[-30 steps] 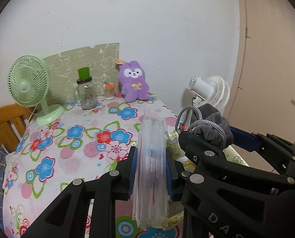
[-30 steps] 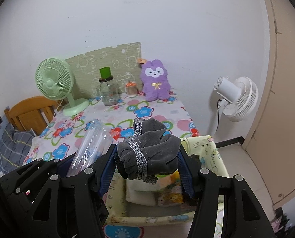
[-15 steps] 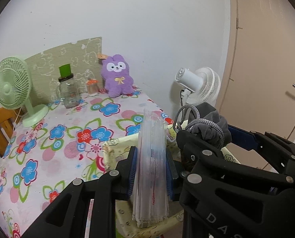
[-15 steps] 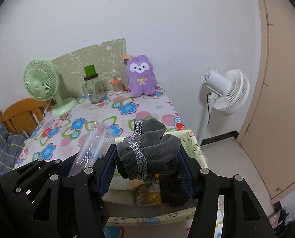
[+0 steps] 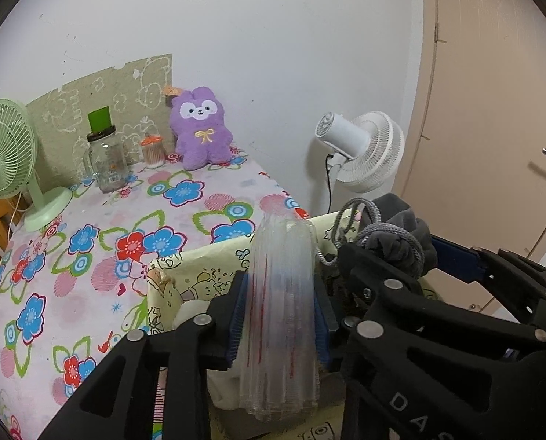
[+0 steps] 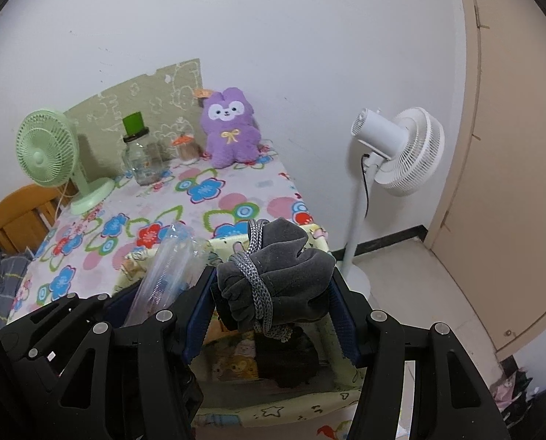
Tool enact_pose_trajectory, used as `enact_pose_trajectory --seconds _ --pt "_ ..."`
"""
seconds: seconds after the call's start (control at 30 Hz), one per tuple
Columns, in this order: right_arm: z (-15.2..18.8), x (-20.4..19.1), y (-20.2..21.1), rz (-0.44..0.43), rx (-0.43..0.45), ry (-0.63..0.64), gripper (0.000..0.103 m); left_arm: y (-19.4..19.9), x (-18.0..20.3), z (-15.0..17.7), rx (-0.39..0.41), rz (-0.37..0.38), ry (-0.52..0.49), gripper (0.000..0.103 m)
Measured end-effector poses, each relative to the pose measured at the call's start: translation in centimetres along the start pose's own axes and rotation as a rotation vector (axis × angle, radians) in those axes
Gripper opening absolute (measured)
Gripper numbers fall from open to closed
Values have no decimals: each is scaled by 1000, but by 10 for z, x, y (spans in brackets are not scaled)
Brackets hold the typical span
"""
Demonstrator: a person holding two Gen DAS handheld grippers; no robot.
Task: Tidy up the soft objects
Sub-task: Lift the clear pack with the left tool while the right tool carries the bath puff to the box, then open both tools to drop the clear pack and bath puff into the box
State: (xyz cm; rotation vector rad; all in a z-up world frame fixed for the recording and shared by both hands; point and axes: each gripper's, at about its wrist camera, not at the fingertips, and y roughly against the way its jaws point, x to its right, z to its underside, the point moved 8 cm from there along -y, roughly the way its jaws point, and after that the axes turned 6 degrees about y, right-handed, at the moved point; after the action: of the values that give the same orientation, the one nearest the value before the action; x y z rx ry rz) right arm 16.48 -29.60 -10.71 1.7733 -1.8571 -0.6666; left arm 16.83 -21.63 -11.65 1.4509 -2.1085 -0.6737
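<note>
Above yellow fabric bin [image 6: 320, 394]: left gripper [image 5: 278, 324] fingers clamp clear plastic pack [image 5: 280, 311]; right gripper [image 6: 273, 300] fingers clamp grey pouch [image 6: 284, 278].

1. Two fans are seen: one green fan [image 5: 2, 154], one white fan [image 5: 364, 150].
2. One purple plush toy [image 5: 199, 126] is counted.
3. Two jars are counted: one glass jar [image 5: 106, 163], one small jar [image 5: 153, 150].
4. One fabric bin [image 6: 309, 396] is seen.

Both grippers have moved from over the flowered table [image 5: 89, 256] to above the yellow cloth bin [image 6: 273, 414], carrying the clear plastic pack [image 5: 280, 315] and gray pouch [image 6: 276, 286] with them.
</note>
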Motion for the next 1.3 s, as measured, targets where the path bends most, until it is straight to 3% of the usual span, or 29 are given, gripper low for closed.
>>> enact_pose_trajectory --seconds 0.13,0.2,0.27,0.3,1.07,1.3 --pt "3 -2 -6 -4 -13 4 62 -4 -5 2 -13 -18 4 38" --pt "4 -4 -8 -12 -18 4 61 -6 -10 2 -25 -31 10 45" --pt "4 -7 -11 -23 -19 3 61 -6 -13 3 -36 -28 13 69" --pt "3 -9 -11 -35 -21 3 61 -6 -13 3 -39 -28 11 72" --pt "-2 -50 -40 -123 -67 6 63 -7 -50 2 -75 -106 19 86" --pt "0 -51 -46 -110 -86 13 77 -12 -51 4 -89 -97 29 87"
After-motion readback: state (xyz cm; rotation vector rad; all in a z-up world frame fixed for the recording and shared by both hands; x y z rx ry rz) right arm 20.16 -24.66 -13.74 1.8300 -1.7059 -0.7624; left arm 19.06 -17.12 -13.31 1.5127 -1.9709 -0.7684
